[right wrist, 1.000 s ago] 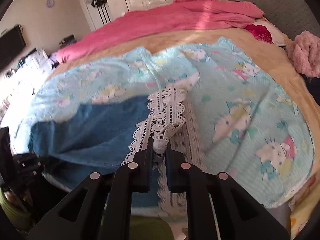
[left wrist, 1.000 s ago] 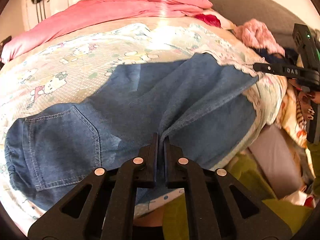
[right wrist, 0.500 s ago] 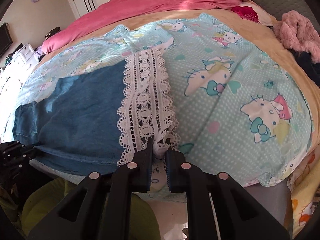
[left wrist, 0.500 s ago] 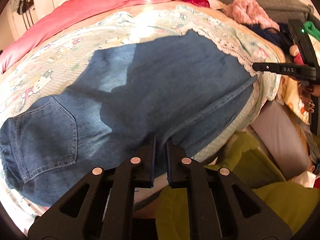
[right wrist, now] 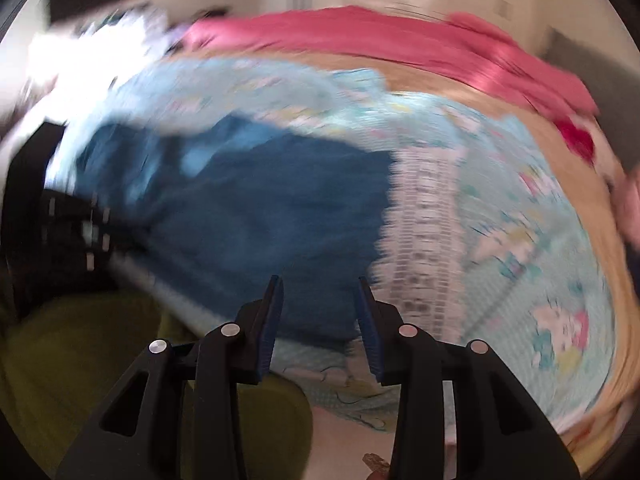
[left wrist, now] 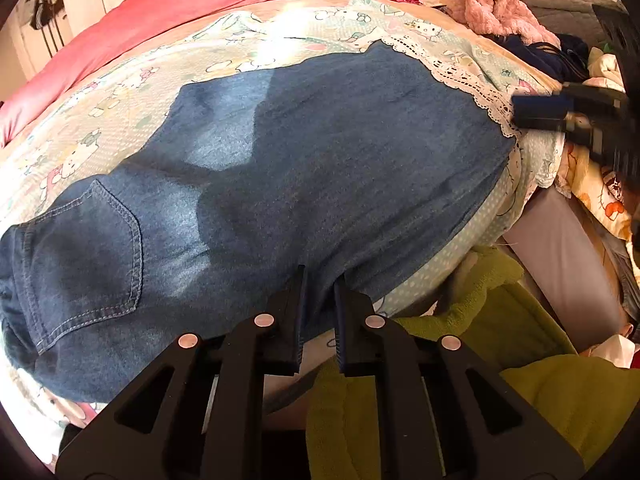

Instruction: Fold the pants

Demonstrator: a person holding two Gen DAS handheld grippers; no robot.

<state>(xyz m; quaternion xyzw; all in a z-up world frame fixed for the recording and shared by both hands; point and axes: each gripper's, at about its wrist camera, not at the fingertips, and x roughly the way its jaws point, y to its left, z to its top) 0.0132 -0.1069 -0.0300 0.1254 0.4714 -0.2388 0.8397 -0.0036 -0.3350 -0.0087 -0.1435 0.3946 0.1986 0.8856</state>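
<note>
Blue denim pants [left wrist: 304,168] with a white lace hem [left wrist: 468,80] lie spread flat on a Hello Kitty sheet, back pocket [left wrist: 84,256] at the left. My left gripper [left wrist: 319,280] sits at the pants' near edge, its jaws slightly parted with denim still between them. My right gripper [right wrist: 320,284] is open and empty, just above the pants [right wrist: 256,216] near the lace hem [right wrist: 424,240]; that view is blurred by motion. The right gripper also shows at the right edge of the left wrist view [left wrist: 576,116].
A Hello Kitty sheet [left wrist: 120,100] covers the bed. A pink duvet [left wrist: 200,4] lies at the back. A pink fuzzy garment [left wrist: 500,12] and dark clothes [left wrist: 552,56] are piled at the right. Green cloth [left wrist: 500,352] lies below the bed's near edge.
The pants were pulled flat toward the near edge. My right gripper let go of the lace hem, opened and swung left. My left gripper's jaws have parted a little.
</note>
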